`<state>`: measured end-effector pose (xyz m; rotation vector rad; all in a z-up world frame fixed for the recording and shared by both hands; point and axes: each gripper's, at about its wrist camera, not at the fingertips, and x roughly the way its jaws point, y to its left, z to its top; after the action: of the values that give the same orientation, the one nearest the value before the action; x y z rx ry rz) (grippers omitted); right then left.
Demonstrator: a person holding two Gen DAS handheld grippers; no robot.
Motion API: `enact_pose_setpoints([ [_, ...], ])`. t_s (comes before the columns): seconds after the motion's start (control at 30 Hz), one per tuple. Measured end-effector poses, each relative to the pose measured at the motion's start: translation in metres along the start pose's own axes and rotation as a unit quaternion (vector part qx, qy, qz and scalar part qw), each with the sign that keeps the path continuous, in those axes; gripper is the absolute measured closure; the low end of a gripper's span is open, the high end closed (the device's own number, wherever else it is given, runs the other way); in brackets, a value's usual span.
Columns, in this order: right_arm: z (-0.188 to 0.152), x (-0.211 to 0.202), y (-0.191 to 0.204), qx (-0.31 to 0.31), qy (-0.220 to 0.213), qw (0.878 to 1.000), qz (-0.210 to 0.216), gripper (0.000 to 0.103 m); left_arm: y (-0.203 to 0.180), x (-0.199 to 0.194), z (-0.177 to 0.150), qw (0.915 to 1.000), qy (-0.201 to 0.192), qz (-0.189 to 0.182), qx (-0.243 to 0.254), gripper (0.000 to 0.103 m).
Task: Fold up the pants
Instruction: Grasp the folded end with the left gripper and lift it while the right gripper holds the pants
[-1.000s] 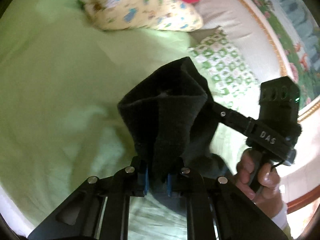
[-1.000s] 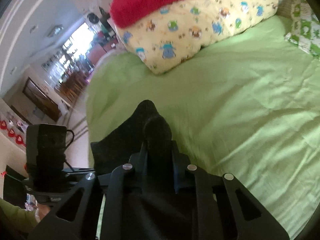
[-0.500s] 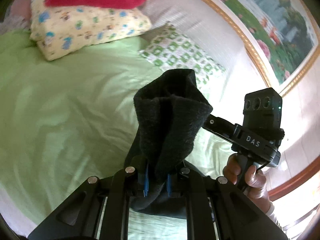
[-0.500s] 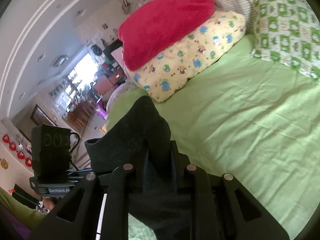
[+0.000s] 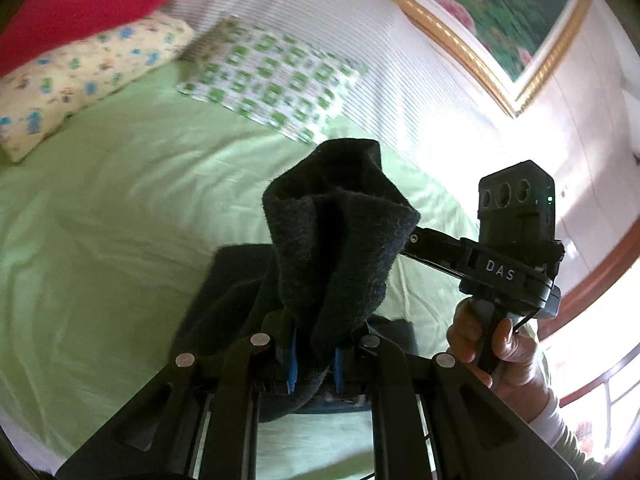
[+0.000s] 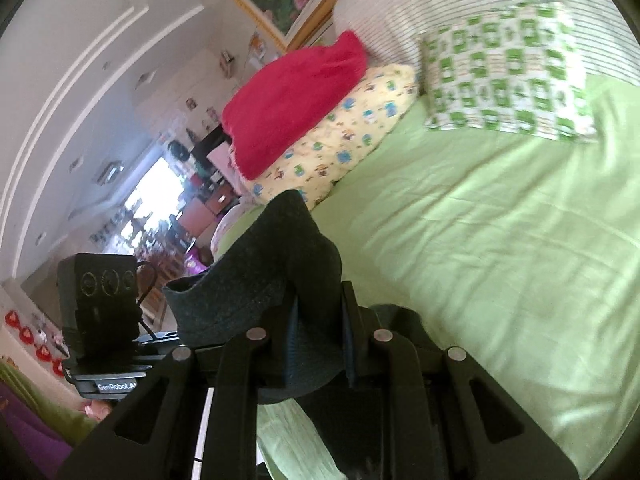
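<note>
Dark fleece pants (image 5: 336, 248) held above the green bed sheet (image 5: 120, 240), one bunched edge pinched in the left gripper (image 5: 314, 364), another in the right gripper (image 6: 316, 344); both pairs of fingers are clamped on the fabric. The rest hangs toward the sheet, on the near side of the patterned pillows (image 6: 504, 72). Risk: thick fleece may slip from either pinch, or unequal pull may skew the fold line.
</note>
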<state>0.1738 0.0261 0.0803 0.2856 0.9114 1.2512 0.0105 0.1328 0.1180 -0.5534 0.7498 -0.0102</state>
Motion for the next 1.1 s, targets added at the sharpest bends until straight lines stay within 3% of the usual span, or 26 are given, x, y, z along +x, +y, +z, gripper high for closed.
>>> enact_pose_setpoints([
  [0.43,-0.054,-0.06,-0.055,0.081,-0.069,0.994,-0.01,0.083,-0.069,0.053,-0.026,0.9941,0.055,0.01,0.092,0.091],
  [0.73,-0.086,-0.076,-0.085,0.122,-0.077,0.989,-0.02,0.083,-0.096,0.09,-0.049,0.985,0.076,0.031,0.152,0.086],
  [0.9,-0.102,-0.082,-0.098,0.148,-0.082,0.985,-0.044,0.076,-0.105,0.098,-0.06,0.9814,0.084,0.019,0.172,0.071],
  [1.0,-0.11,-0.091,-0.1,0.157,-0.09,0.982,-0.058,0.076,-0.109,0.1,-0.062,0.9788,0.088,0.01,0.185,0.059],
  [1.1,-0.117,-0.103,-0.099,0.163,-0.101,0.978,-0.076,0.076,-0.11,0.1,-0.066,0.9773,0.093,-0.007,0.19,0.053],
])
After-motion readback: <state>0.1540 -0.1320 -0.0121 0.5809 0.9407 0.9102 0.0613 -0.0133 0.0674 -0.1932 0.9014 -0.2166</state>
